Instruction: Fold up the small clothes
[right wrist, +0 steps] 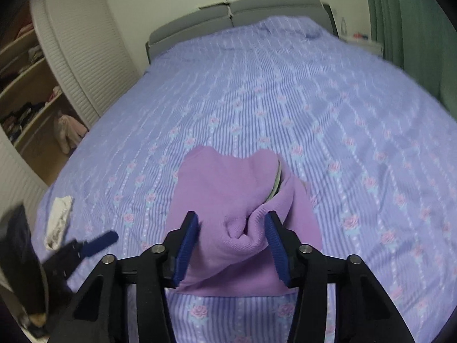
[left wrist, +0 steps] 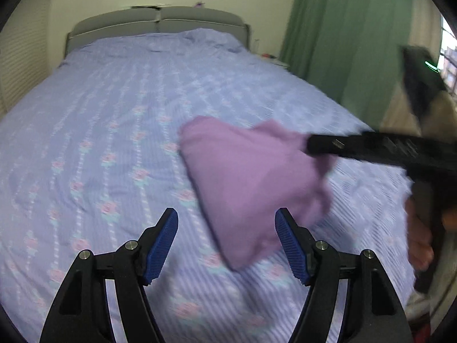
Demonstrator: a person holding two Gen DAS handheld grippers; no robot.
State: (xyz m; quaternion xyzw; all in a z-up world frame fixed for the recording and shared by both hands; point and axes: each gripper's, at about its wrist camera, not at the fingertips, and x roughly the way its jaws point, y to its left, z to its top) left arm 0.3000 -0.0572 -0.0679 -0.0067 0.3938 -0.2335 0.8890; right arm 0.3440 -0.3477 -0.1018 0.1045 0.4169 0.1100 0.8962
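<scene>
Right tongs pinching one purple garment, left tongs open, one white cloth, perhaps underwear.

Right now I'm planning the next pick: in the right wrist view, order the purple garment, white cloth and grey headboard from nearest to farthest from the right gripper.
1. Purple garment, between the right gripper fingers.
2. White cloth, left on the bedspread.
3. Grey headboard, far end.

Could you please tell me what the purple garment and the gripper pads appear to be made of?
Purple garment: soft matte knit, probably cotton or fleece; it bunches into rounded folds. Right gripper pads: blue, ridged, likely rubber or moulded plastic.
</scene>
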